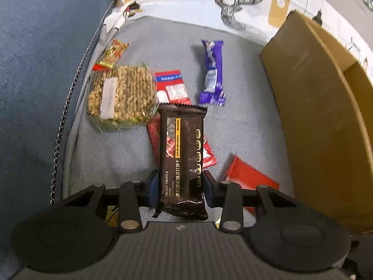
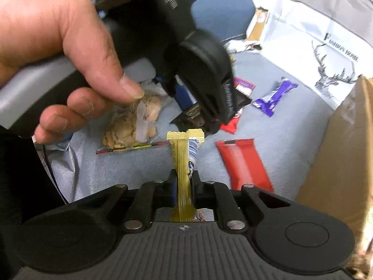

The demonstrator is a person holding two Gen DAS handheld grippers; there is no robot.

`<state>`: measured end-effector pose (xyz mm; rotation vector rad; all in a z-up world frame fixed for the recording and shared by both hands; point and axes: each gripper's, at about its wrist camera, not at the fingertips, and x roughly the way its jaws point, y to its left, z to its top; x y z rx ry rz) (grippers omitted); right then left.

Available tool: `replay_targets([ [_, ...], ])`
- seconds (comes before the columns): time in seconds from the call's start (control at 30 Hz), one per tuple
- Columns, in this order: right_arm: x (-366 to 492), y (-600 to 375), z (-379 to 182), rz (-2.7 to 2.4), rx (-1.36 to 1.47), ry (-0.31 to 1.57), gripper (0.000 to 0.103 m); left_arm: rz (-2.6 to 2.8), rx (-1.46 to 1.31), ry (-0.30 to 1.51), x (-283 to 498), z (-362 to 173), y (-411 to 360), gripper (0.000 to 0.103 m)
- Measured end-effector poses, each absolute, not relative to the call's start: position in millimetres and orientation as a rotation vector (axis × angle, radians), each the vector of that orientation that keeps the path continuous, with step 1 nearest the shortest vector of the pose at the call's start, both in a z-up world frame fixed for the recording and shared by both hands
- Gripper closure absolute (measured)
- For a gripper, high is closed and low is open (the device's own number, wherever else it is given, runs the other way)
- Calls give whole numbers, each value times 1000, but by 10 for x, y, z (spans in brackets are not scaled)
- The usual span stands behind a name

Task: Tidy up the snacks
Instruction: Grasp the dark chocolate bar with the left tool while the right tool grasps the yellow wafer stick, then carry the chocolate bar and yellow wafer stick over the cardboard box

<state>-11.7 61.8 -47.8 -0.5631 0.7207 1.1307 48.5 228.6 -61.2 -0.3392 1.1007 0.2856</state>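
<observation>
The left tongs (image 1: 180, 187) are being kept closed on the brown pack (image 1: 181, 156), which is being gripped near its lower end between the two blue pads; the pack is pointing forward along the fingers and is being held above the grey cloth (image 1: 244, 126) that is covering the surface. The right tongs (image 2: 184, 184) are being kept closed on the yellow pack (image 2: 184, 163), which is standing upright between the fingers with its crimped end on top.

In the left wrist view, the other snacks are being seen on the cloth. The nut bag (image 1: 121, 95) is lying near the left edge of the cloth, and a small orange pack (image 1: 114, 51) is lying just behind it. A red-and-white pack (image 1: 171, 86) is lying just beside the nut bag, and the purple bar (image 1: 212, 72) is lying further right, apart from it. A red pack (image 1: 250, 175) is lying near the box (image 1: 321, 121), which is standing at the right edge of the cloth. Another red pack (image 1: 208, 154) is being partly hidden under the brown pack.

In the right wrist view, the left gripper is being held by a hand (image 2: 60, 53) above the nut bag (image 2: 130, 121).
</observation>
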Motion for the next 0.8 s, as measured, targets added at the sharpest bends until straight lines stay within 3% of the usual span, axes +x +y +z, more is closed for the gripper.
replay_targets([
  [0.4, 93, 221, -62, 1049, -335, 628, 92, 303, -426, 881, 282, -207, 2285, 66],
  [0.8, 309, -178, 225, 984, -105, 521, 91, 299, -447, 800, 243, -74, 2233, 66],
])
